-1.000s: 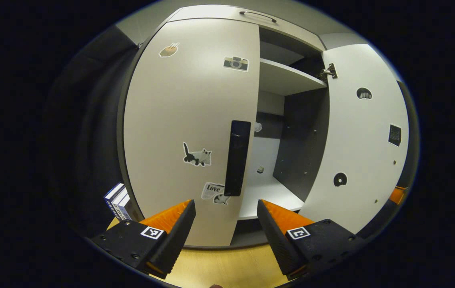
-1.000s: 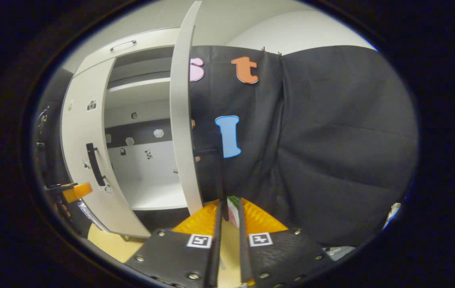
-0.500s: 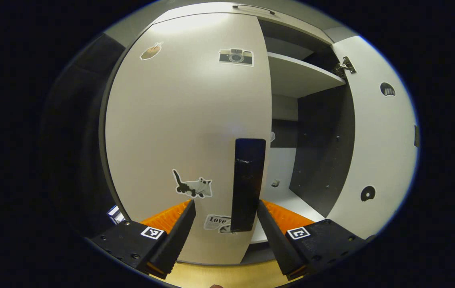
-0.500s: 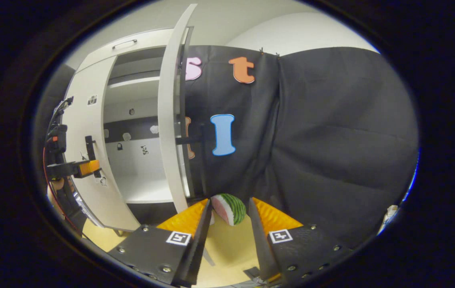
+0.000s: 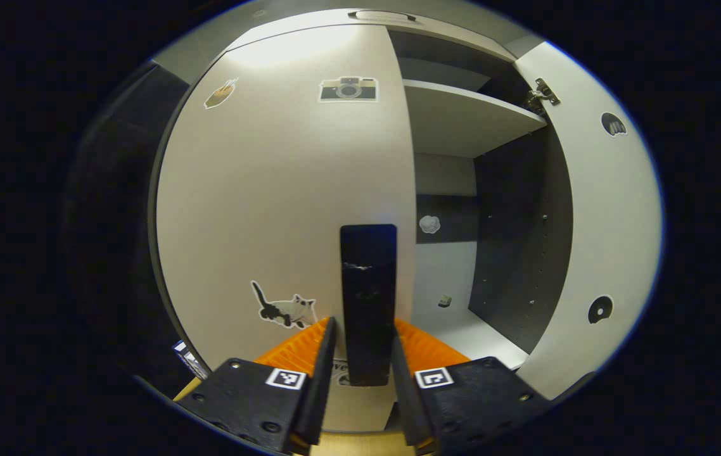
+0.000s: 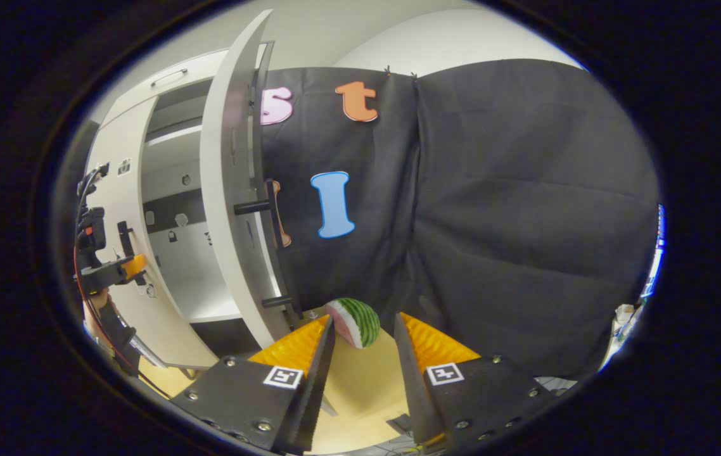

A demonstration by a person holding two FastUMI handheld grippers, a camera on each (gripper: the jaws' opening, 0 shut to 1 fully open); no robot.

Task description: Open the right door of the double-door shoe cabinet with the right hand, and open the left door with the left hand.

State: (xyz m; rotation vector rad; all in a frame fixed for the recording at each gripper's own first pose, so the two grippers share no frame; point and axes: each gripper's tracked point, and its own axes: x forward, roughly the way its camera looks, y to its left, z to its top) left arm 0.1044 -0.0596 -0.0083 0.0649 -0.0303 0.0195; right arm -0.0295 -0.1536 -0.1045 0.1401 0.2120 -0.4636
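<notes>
The white left door (image 5: 284,190), with several stickers, stands closed or nearly so. Its black upright handle (image 5: 368,285) sits between the fingers of my left gripper (image 5: 362,324), which is shut on the lower part of it. The right door (image 5: 595,221) stands swung wide, baring the shelf (image 5: 462,120) inside. In the right gripper view that right door (image 6: 227,190) is seen almost edge-on, its black handle (image 6: 275,215) facing the cloth wall. My right gripper (image 6: 363,322) is open, apart from the handle and holding nothing. The left gripper (image 6: 113,269) shows at the left door.
A toy watermelon slice (image 6: 353,320) lies on the yellow wooden surface (image 6: 360,386) just beyond my right fingertips. Books (image 5: 186,358) stand beside the cabinet at lower left. A drawer with a handle (image 5: 373,14) tops the cabinet. A small object (image 5: 444,300) sits inside.
My left gripper has moved in onto the left door's handle and shut on it. My right gripper has opened and backed away from the right door, which now stands wider.
</notes>
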